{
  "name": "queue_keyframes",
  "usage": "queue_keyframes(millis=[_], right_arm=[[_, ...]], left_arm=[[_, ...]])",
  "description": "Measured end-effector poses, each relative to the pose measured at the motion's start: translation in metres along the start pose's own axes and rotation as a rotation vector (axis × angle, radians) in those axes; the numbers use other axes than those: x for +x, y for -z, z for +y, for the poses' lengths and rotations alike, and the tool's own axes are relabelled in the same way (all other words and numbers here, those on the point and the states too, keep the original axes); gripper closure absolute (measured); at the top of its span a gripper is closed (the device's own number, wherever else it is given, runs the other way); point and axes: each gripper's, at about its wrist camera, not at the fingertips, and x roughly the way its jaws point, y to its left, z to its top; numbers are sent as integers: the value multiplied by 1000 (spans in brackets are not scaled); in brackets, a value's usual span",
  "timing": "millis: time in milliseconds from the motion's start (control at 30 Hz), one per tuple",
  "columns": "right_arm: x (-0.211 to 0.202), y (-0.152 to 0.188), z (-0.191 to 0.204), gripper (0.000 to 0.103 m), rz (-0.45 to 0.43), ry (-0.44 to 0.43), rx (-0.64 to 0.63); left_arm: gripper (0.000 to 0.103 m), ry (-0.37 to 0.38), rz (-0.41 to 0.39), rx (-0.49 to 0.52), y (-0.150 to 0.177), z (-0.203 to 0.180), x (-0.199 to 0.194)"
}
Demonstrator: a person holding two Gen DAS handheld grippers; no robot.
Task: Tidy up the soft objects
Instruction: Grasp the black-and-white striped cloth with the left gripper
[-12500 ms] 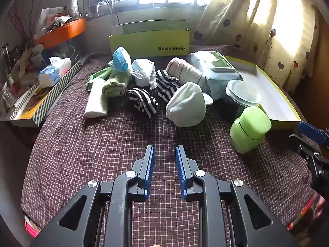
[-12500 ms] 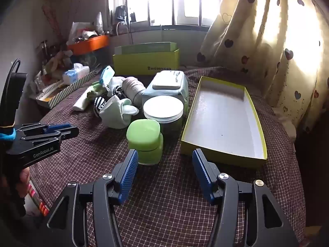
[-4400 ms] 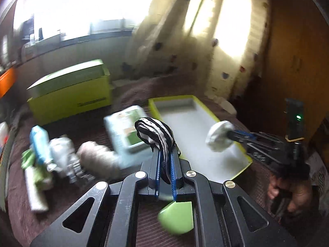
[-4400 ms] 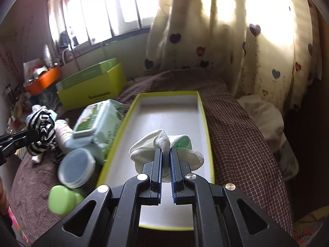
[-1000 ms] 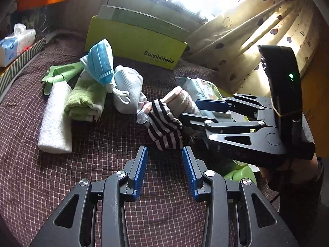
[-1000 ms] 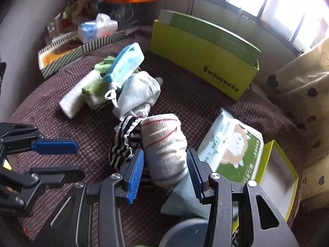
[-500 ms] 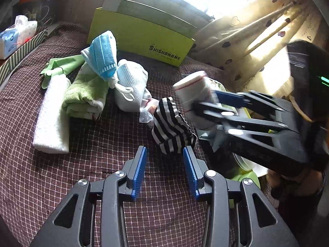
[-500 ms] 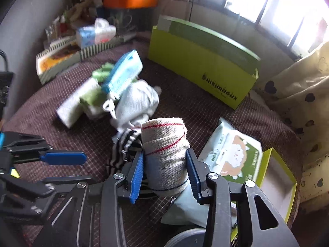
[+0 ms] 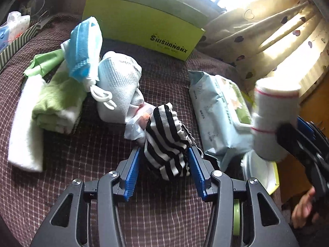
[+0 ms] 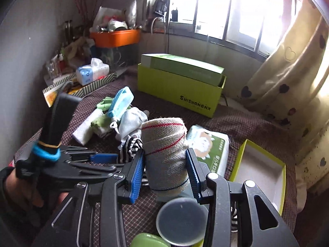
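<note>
Clamped between the blue-padded fingers of the right gripper (image 10: 165, 171): a rolled beige bandage with red stitch lines (image 10: 165, 144), held upright with its long axis rising from the grip, lifted clear of the maroon checked worktop (image 9: 61, 185). Spread wide, the left gripper (image 9: 163, 168), with fingers on either side of a bunched black-and-white striped sock (image 9: 166, 140) lying on the cloth; pads close to its flanks, not yet pressing by the look of it. Sock directly ahead of and between those fingers, long axis running away from the camera, so a plain squeeze probably enough. Behind the sock, toward the far edge: a white knitted bundle (image 9: 119, 90), a blue face mask (image 9: 84, 47), folded green and white towels (image 9: 55, 103). Toward the right edge: a pale-blue wet-wipe pack (image 9: 218, 111), then a shallow yellow-rimmed white tray (image 10: 261, 168), the likely destination, nearer the right gripper.
</note>
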Motion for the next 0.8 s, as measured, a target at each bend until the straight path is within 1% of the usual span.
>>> queue_keyframes(millis=[100,133,167,200,233,300,367,500,700,800], right_arm=[[-5,7,-5,64,-10,-2,25],[-7,9,-7,64,-11,-2,37],[-8,11,-9,64,-14,-2,45],[-10,13,-11,64,-17,-1,55],[-12,15,-13,64,-18,0,62],[-17,20,-17,64,-23,5,81],[-22,24,-19,64,-29,11,96],[-34,30,-21,64,-48,15,123],[-53,43,-17,64,-84,4,164],[-59,48,-14,64,-91,-4,176]], left_arm=[[55,19,14,-20,1,-1,6],[55,13,11,-19,1,-2,6],[61,8,4,-10,1,-3,5],[77,2,0,1,2,-3,4],[82,-7,-7,11,3,-4,2],[88,-6,-25,28,7,-6,-6],[89,5,-47,51,11,-9,-16],[89,29,-98,101,22,-19,-43],[89,22,-174,157,39,-31,-83],[89,-21,-219,208,46,-39,-99]])
